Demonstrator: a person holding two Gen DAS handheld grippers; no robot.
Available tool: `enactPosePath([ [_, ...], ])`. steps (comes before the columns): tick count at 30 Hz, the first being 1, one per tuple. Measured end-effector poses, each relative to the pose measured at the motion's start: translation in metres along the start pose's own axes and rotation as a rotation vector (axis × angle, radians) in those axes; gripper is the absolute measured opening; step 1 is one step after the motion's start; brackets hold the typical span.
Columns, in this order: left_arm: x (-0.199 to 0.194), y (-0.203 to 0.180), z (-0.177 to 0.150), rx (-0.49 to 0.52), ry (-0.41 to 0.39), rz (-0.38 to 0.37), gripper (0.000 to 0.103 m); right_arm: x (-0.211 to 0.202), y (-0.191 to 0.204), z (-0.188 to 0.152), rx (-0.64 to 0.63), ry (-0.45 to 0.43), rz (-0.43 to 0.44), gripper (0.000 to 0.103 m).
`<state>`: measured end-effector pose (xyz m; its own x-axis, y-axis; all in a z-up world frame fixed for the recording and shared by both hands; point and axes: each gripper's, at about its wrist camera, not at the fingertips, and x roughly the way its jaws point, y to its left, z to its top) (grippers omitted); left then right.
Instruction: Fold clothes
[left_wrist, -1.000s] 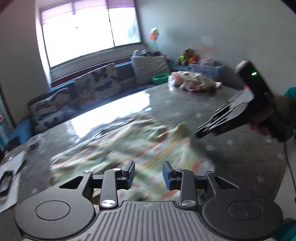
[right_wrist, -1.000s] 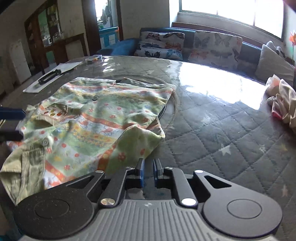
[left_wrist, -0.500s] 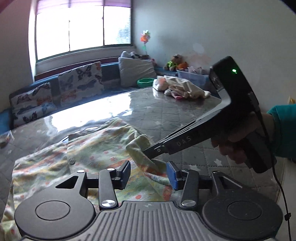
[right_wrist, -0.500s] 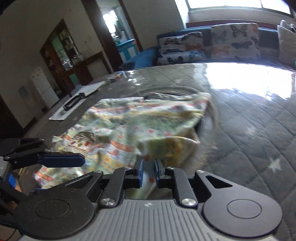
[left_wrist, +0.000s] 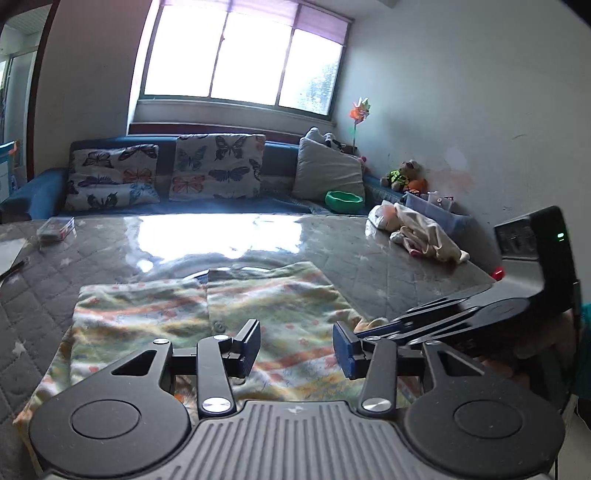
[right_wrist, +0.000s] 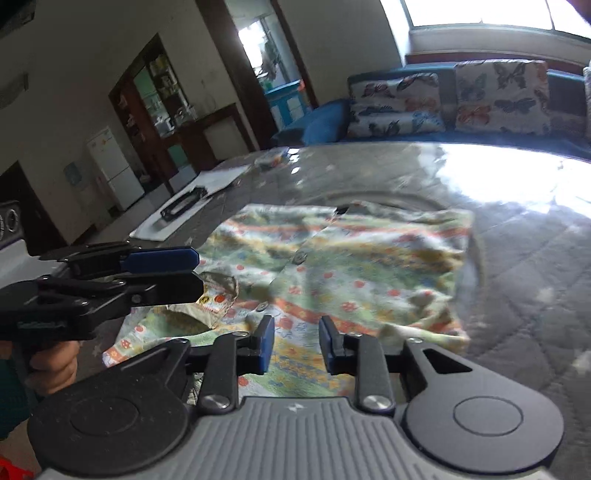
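Shirt soft, floral, rumpled; left tool gapes empty; right tool opening, empty.

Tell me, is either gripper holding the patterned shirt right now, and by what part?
Neither. The left gripper is open above the shirt with nothing clamped. The right gripper is opening, its pads clear of the cloth below.
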<state>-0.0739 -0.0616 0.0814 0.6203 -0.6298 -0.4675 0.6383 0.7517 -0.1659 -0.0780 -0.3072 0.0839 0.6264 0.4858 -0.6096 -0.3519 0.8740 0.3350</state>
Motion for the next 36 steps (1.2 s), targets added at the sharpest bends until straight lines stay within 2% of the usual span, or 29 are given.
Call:
enactPosePath([
  [4,0.015,-0.03,0.012,0.088,-0.001,-0.051,0.047,-0.039,-0.003,-0.009,-0.038,-0.005,-0.108,0.032],
  [8,0.048,-0.072,0.016,0.232,0.055,-0.099,0.047,-0.06,-0.018,-0.029,-0.02,0.018,-0.226,0.032],
  [13,0.103,-0.111,0.008,0.395,0.159,-0.101,0.047,-0.074,-0.04,-0.054,0.056,0.02,-0.254,0.032],
  [19,0.145,-0.123,0.001,0.498,0.239,-0.077,0.046,-0.077,-0.055,-0.07,0.11,0.009,-0.241,0.032],
  [20,0.15,-0.122,0.0,0.51,0.252,-0.074,0.038,-0.076,-0.056,-0.071,0.113,0.006,-0.238,0.032],
  [21,0.154,-0.12,-0.001,0.515,0.261,-0.072,0.022,-0.075,-0.057,-0.071,0.116,0.004,-0.236,0.032],
  [23,0.16,-0.116,-0.002,0.521,0.277,-0.07,0.01,-0.073,-0.058,-0.07,0.12,0.0,-0.228,0.032],
  [26,0.156,-0.103,-0.002,0.49,0.249,-0.079,0.006,-0.069,-0.06,-0.067,0.122,0.001,-0.218,0.033],
  [29,0.143,-0.081,0.009,0.365,0.195,-0.106,0.005,-0.062,-0.062,-0.063,0.131,0.0,-0.206,0.033],
  [32,0.123,-0.046,0.018,0.188,0.128,-0.143,0.005,-0.055,-0.062,-0.057,0.15,-0.011,-0.184,0.033],
  [36,0.104,0.003,0.015,0.0,0.083,-0.125,0.005,-0.043,-0.059,-0.046,0.167,-0.025,-0.15,0.033],
])
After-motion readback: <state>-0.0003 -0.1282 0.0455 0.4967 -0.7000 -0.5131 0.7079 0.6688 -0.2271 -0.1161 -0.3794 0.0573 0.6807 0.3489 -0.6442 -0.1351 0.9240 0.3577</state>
